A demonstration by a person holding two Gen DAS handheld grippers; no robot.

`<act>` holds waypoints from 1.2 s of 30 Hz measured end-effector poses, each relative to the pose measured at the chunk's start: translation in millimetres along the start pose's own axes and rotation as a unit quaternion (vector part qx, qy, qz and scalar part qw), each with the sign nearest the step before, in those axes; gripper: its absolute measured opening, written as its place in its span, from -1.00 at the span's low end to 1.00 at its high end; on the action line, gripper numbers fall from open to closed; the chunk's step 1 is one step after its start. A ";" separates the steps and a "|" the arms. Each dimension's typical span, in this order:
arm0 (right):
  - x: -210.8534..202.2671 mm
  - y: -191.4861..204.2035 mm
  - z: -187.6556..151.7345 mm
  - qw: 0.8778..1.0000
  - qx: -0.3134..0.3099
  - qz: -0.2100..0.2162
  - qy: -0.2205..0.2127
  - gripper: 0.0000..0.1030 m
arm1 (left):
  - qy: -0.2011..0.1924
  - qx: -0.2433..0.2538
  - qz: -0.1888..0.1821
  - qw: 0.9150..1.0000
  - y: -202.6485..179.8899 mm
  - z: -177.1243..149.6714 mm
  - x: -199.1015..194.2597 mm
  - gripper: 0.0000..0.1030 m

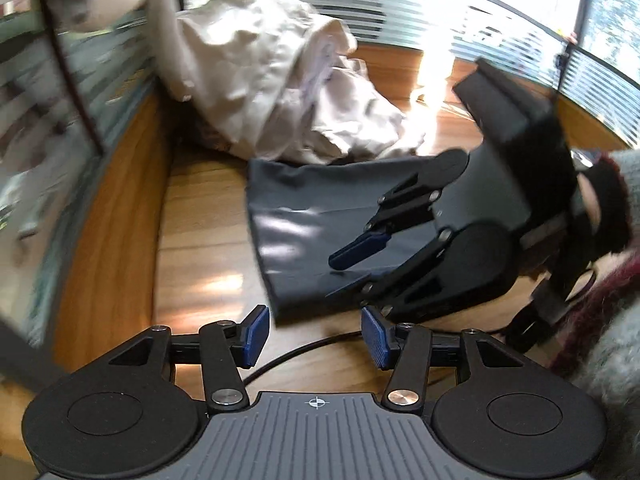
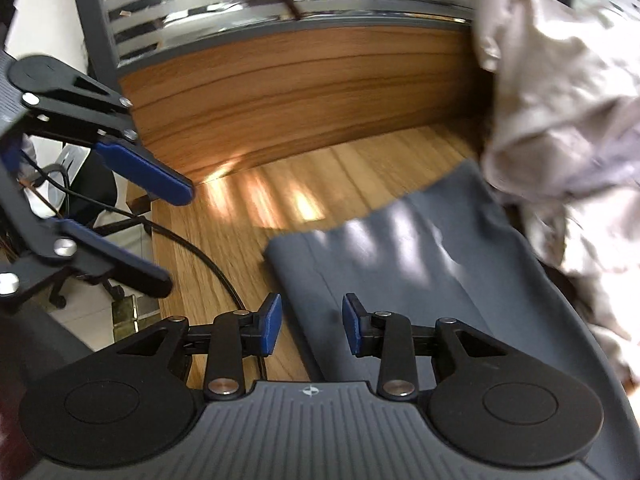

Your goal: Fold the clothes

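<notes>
Grey garment (image 2: 420, 276) flat on wooden table (image 2: 248, 216), near edge, smooth, looks part-folded. Cream clothes pile (image 1: 280, 80) crumpled at far side, overlapping its far edge. Step: between grasps. Left gripper (image 1: 316, 334), right gripper (image 2: 312, 322) both parted, empty. Next, likely: pinch grey hem, fold over.

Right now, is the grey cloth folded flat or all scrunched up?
Flat. The grey cloth lies smooth on the wooden table with straight edges, unlike the crumpled cream pile behind it.
</notes>
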State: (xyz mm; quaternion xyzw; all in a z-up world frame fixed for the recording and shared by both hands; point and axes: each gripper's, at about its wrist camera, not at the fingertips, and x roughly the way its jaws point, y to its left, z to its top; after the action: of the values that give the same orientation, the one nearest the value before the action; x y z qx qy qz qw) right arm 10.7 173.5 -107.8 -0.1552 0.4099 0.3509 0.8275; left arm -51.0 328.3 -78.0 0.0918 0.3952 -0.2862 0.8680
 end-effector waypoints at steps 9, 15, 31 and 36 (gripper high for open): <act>32.1 27.4 11.6 0.997 -0.074 -0.036 0.003 -0.27 | 0.005 -0.032 -0.001 0.999 14.6 7.6 -4.2 0.08; 25.1 21.9 10.5 0.997 -0.058 -0.040 -0.019 -0.83 | -0.008 -0.047 -0.019 0.999 12.3 22.0 4.2 0.18; -73.1 -30.2 -17.3 0.989 0.069 -0.068 -0.108 -0.86 | -0.024 -0.281 -0.160 0.946 39.1 49.3 50.5 0.41; -83.9 -29.2 -21.8 0.988 0.072 -0.072 -0.114 -0.86 | -0.001 -0.362 -0.156 0.919 50.0 56.2 83.0 0.41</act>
State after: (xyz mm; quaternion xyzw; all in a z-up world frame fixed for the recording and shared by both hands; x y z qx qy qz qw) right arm -16.1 102.9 -56.1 -0.0828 0.3246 0.2756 0.9010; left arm 56.6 312.4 -104.9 -0.2918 0.4807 -0.2551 0.7866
